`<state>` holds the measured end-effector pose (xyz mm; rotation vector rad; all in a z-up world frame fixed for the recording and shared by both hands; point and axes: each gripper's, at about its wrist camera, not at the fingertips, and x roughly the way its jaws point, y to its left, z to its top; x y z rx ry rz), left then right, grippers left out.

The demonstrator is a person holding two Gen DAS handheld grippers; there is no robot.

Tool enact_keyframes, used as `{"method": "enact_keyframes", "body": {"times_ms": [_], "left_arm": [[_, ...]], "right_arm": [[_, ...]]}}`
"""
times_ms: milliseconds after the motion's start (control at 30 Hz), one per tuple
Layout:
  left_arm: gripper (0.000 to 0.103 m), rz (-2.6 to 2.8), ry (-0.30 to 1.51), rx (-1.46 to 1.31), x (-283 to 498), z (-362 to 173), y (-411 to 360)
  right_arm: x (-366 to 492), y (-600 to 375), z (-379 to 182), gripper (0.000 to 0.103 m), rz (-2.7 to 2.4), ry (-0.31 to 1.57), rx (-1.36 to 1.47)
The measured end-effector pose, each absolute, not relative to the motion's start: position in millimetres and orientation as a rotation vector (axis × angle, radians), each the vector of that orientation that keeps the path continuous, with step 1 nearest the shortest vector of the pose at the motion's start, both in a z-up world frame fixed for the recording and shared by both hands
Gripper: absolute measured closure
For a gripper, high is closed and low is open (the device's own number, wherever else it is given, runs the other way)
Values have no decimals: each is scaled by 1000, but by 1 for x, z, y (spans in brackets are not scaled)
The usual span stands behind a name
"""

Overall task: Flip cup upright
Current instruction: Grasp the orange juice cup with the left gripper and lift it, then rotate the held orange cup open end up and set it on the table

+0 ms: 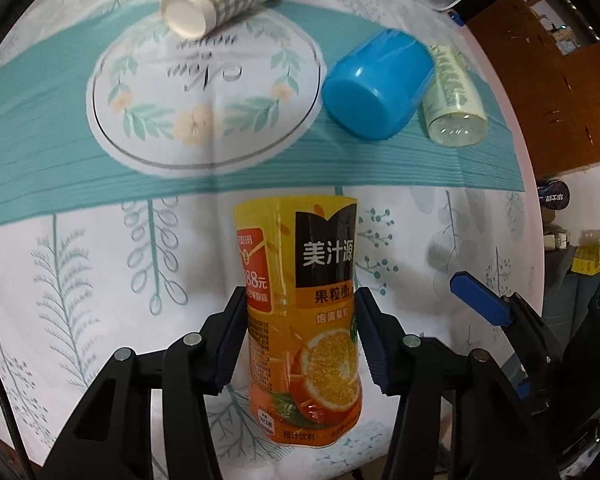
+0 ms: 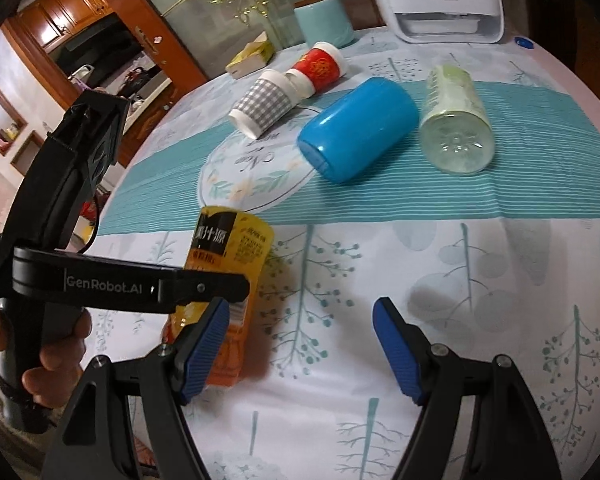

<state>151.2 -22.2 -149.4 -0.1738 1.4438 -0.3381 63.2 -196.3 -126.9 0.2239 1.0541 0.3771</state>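
My left gripper (image 1: 300,336) is shut on an orange juice cup (image 1: 304,320) with a yellow label, held upright just above the tablecloth; it also shows in the right wrist view (image 2: 228,272). My right gripper (image 2: 300,344) is open and empty, just right of that cup. A blue cup (image 1: 376,88) (image 2: 356,132) lies on its side further back. A grey-checked paper cup (image 1: 216,4) (image 2: 264,104), a red paper cup (image 2: 320,66) and a pale green cup (image 1: 454,100) (image 2: 456,128) also lie on their sides.
The round table (image 2: 500,280) has a teal-striped leaf-print cloth. At the far edge stand a white appliance (image 2: 444,4), a light blue canister (image 2: 324,24) and a yellow box (image 2: 252,58). The table edge drops off at the left.
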Motion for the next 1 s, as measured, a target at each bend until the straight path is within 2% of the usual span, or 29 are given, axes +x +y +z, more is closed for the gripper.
{"method": "enact_keyframes", "body": {"times_ms": [167,400,567,700,933,1000], "left_arm": [[53,-372,1309,-152,142,-128,-23],[52,-352,902,-32,114,-95,-28],[52,-383,701,3,102,-94,-32],[51,-416,631,-7,95,-103,-35],[50,-461,638,-55,88,-109,-31],[50,-469,634,-64,85,-107,-28]], "right_arm": [[60,-191,-121,28,422,1035,190],[51,-187,-111,28,438,984,139],[47,-190,-113,28,422,970,126],[47,-190,-120,28,420,973,112],[49,-180,-130,28,451,943,80],[51,-177,-131,32,439,930,67]]}}
